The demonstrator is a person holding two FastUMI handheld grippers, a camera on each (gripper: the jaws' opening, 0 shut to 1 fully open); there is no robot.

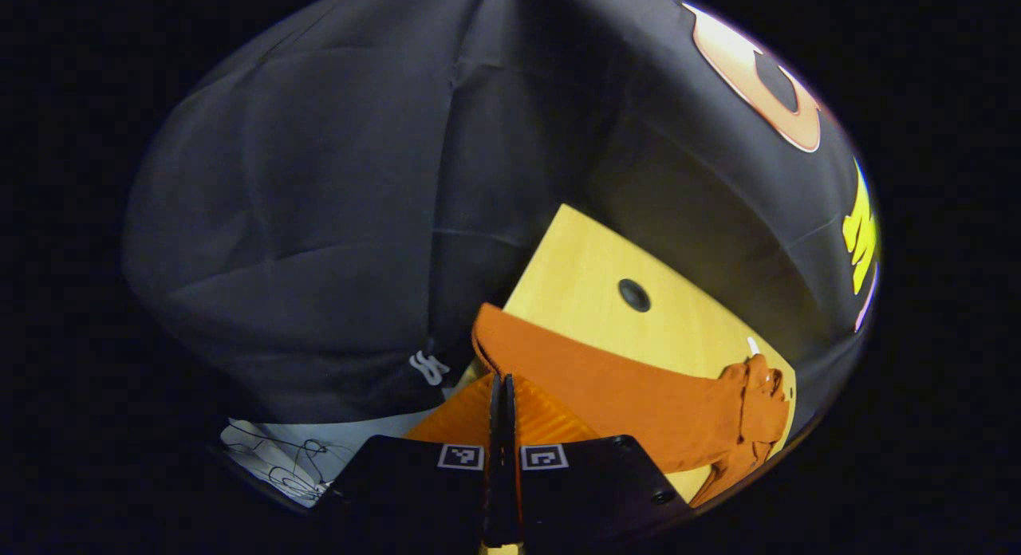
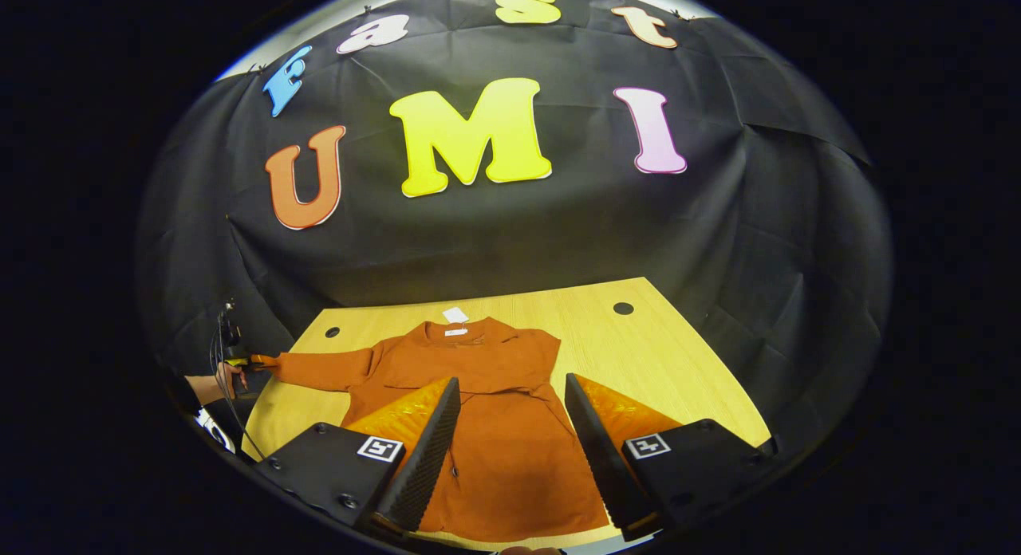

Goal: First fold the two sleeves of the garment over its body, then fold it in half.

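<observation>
Garment [image 2: 486, 411], orange, lies flat on the wooden table [image 2: 686, 379], collar at the far edge, body spread toward the near edge, one sleeve [image 2: 319, 369] stretched out to the left. Left gripper [image 1: 502, 395] has its fingers pressed together at the cuff end of that sleeve; whether cloth sits between them I cannot tell. Right gripper [image 2: 510, 427] hangs over the body, fingers spread wide, holding nothing.

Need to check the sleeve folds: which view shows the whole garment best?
The right gripper view: the garment lies flat on the table, collar, body and one outstretched sleeve visible. The left gripper view gives just a sleeve stretching to the bunched body.
</observation>
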